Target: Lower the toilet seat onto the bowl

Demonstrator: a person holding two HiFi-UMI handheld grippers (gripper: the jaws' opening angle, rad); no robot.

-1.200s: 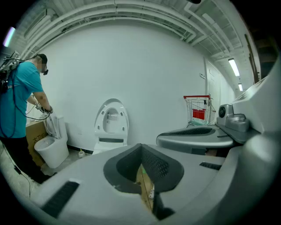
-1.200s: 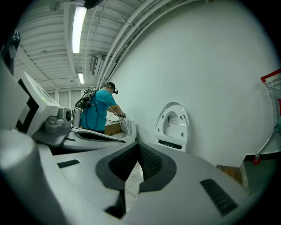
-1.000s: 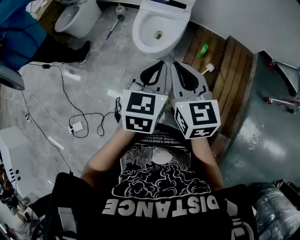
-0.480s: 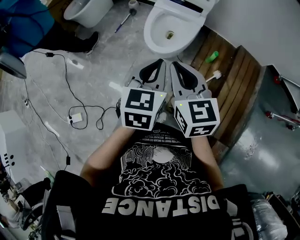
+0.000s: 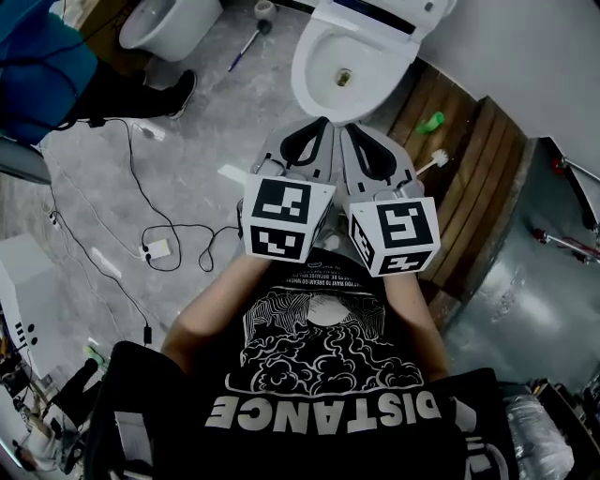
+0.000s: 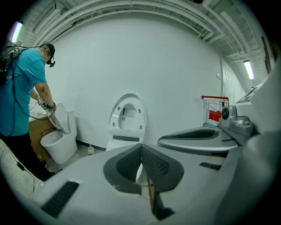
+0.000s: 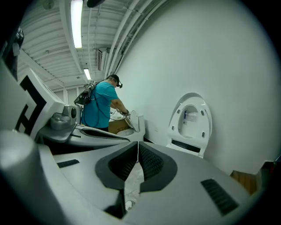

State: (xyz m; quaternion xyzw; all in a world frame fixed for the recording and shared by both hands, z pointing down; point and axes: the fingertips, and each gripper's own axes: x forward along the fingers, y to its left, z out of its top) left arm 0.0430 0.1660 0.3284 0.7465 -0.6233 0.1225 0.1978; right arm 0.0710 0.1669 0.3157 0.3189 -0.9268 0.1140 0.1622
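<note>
A white toilet [image 5: 323,89] stands ahead on the grey floor, its bowl uncovered. Its seat and lid [image 6: 127,117] stand upright against the wall, also plain in the right gripper view [image 7: 191,121]. Both grippers are held side by side in front of my chest, pointing at the toilet and well short of it. My left gripper [image 5: 322,124] is shut with nothing in it, its dark pads [image 6: 151,165] pressed together. My right gripper [image 5: 346,128] is likewise shut and empty, tips meeting [image 7: 138,144].
A wooden platform [image 5: 466,178] lies right of the toilet with a green bottle [image 5: 430,122] and a toilet brush [image 5: 429,164] on it. Cables [image 5: 169,239] trail over the floor at left. A person in a teal shirt [image 6: 19,94] works at a second toilet [image 5: 169,23]. A red cart [image 6: 214,110] stands by the wall.
The head view has swung slightly, so the toilet now sits further right in it. Both grippers stay shut, side by side in the same place.
</note>
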